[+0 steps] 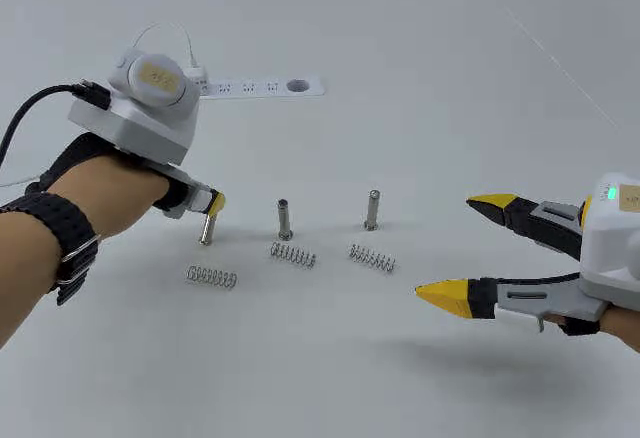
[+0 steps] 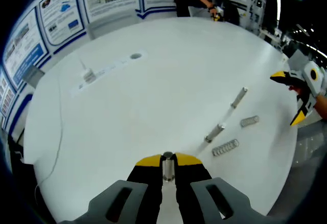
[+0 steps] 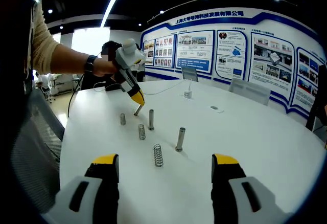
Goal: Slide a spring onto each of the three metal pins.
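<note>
Three short metal pins are on the white table. My left gripper (image 1: 213, 204) is shut on the top of the left pin (image 1: 207, 230), which leans slightly with its foot on the table; the left gripper view has this pin (image 2: 167, 165) between the yellow tips. The middle pin (image 1: 284, 218) and right pin (image 1: 372, 210) stand upright and bare. Three springs lie flat in front of them: left spring (image 1: 212, 276), middle spring (image 1: 293, 254), right spring (image 1: 372, 258). My right gripper (image 1: 462, 248) hovers open to the right of the row, holding nothing, and looks at the nearest pin (image 3: 180, 139) and spring (image 3: 158, 155).
A white power strip (image 1: 262, 87) with a cable lies on the table behind the pins. The table edge (image 3: 71, 132) runs close on the left of the right gripper view. Wall posters and a person stand in the background beyond the table.
</note>
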Available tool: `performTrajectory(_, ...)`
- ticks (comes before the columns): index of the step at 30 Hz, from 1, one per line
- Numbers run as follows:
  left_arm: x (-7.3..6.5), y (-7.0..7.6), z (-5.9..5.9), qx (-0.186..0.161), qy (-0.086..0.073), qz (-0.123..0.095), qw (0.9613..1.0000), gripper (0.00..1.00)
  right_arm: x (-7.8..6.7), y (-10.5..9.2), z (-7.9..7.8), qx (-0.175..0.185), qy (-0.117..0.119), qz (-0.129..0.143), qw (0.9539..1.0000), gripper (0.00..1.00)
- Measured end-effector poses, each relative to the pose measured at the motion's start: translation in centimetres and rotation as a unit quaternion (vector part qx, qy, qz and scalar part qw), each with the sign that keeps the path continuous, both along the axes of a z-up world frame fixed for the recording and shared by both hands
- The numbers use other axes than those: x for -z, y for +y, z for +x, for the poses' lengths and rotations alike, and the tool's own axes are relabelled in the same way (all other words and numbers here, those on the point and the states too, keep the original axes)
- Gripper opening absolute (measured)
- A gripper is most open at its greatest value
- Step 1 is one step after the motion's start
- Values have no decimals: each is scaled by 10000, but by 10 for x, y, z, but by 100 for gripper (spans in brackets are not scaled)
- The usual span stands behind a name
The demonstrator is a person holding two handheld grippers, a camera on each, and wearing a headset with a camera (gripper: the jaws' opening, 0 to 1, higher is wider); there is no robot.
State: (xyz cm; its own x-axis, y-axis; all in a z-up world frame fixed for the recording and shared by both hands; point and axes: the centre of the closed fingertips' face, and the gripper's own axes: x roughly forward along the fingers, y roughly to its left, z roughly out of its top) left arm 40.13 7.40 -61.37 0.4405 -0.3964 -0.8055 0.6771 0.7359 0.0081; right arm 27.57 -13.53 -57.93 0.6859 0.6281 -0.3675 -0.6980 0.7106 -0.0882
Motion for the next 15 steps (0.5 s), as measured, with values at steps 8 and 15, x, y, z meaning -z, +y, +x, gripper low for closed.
performTrajectory(8, -2, 8, -4, -91, -33, -96, 9999, 7, 0, 2, -1, -28, 1, -10, 10000, 75)
performTrajectory(15, -3, 14, -6, -170, -75, -186, 9997, 7, 0, 4, -2, -68, 10, -32, 10000, 75)
